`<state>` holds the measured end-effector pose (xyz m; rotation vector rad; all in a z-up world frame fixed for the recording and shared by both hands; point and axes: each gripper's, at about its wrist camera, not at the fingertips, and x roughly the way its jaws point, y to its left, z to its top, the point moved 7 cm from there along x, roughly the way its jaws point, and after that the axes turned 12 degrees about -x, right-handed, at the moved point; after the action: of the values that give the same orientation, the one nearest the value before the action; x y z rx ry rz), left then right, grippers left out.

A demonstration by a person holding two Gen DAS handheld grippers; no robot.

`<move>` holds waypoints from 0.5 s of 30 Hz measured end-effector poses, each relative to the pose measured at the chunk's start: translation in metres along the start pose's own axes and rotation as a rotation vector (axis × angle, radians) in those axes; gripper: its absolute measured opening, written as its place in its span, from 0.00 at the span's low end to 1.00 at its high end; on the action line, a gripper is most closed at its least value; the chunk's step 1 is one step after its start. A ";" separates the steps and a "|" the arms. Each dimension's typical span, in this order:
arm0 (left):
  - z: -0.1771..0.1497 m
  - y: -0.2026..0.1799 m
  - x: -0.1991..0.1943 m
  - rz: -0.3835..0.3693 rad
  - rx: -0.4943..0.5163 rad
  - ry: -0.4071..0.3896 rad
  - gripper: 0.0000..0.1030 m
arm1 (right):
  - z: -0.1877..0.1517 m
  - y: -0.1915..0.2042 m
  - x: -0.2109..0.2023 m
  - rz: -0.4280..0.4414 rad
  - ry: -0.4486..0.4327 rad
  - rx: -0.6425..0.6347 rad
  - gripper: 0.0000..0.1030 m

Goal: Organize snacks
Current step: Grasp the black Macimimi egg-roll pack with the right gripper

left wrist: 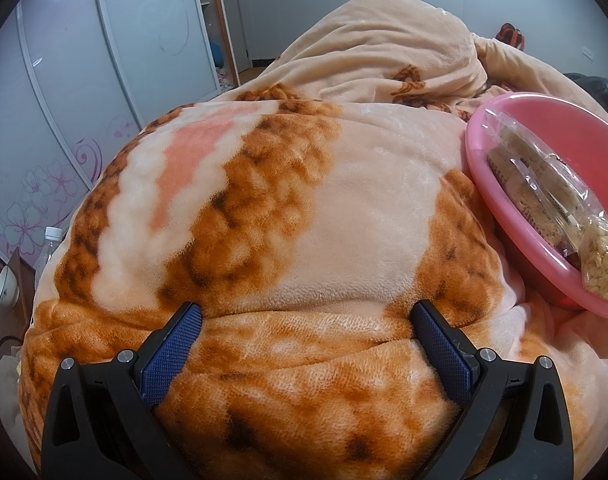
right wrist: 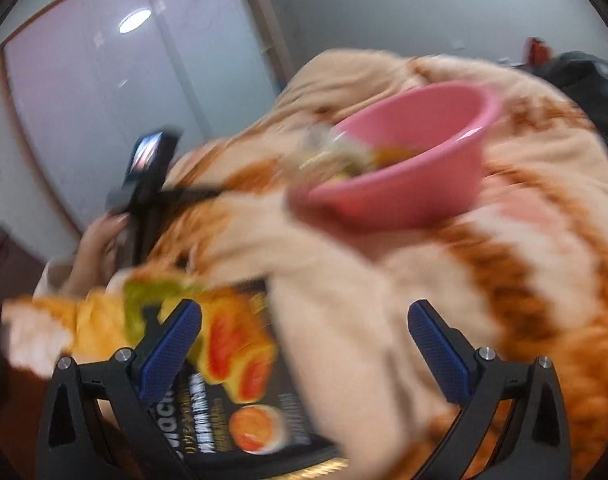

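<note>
A pink bowl [left wrist: 480, 160] sits on the blanket at the right and holds clear-wrapped grain bars [left wrist: 544, 184] and a pack of puffed rice [left wrist: 604, 264]. My left gripper [left wrist: 307, 312] hovers open over the bare orange-and-cream blanket [left wrist: 344, 208], left of the bowl, with nothing between its fingers. The right wrist view is blurred by motion. There my right gripper [right wrist: 305, 308] stands wide open above a black snack pack [right wrist: 240, 412] with orange cake pictures; the pack lies partly behind its left finger, not gripped. The pink bowl [right wrist: 404, 188] lies beyond, snacks inside.
A hand [right wrist: 100, 240] with the other gripper [right wrist: 148, 176] shows at the left. The blanket is heaped up [left wrist: 384, 40] behind the bowl. Left of the bed stand wardrobe doors [left wrist: 84, 100], a water bottle [left wrist: 48, 248] and a white bowl [left wrist: 4, 284]. A black object [left wrist: 600, 88] lies far right.
</note>
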<state>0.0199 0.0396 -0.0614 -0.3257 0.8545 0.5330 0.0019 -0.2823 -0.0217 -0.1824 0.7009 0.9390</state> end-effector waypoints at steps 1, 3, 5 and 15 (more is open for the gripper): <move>0.001 0.000 0.001 -0.004 -0.003 -0.001 1.00 | -0.001 0.005 0.003 0.023 0.010 -0.019 0.99; 0.002 -0.001 0.002 0.002 -0.006 0.005 1.00 | -0.002 0.012 0.004 0.053 0.015 -0.059 1.00; 0.000 -0.004 0.002 0.037 0.012 0.003 1.00 | 0.000 0.020 0.001 0.081 -0.006 -0.099 0.99; 0.017 -0.045 -0.013 -0.128 -0.022 0.034 1.00 | -0.021 0.051 -0.004 0.117 0.043 -0.209 0.99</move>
<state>0.0490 0.0063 -0.0385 -0.4080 0.8550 0.4194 -0.0497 -0.2636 -0.0280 -0.3503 0.6580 1.1233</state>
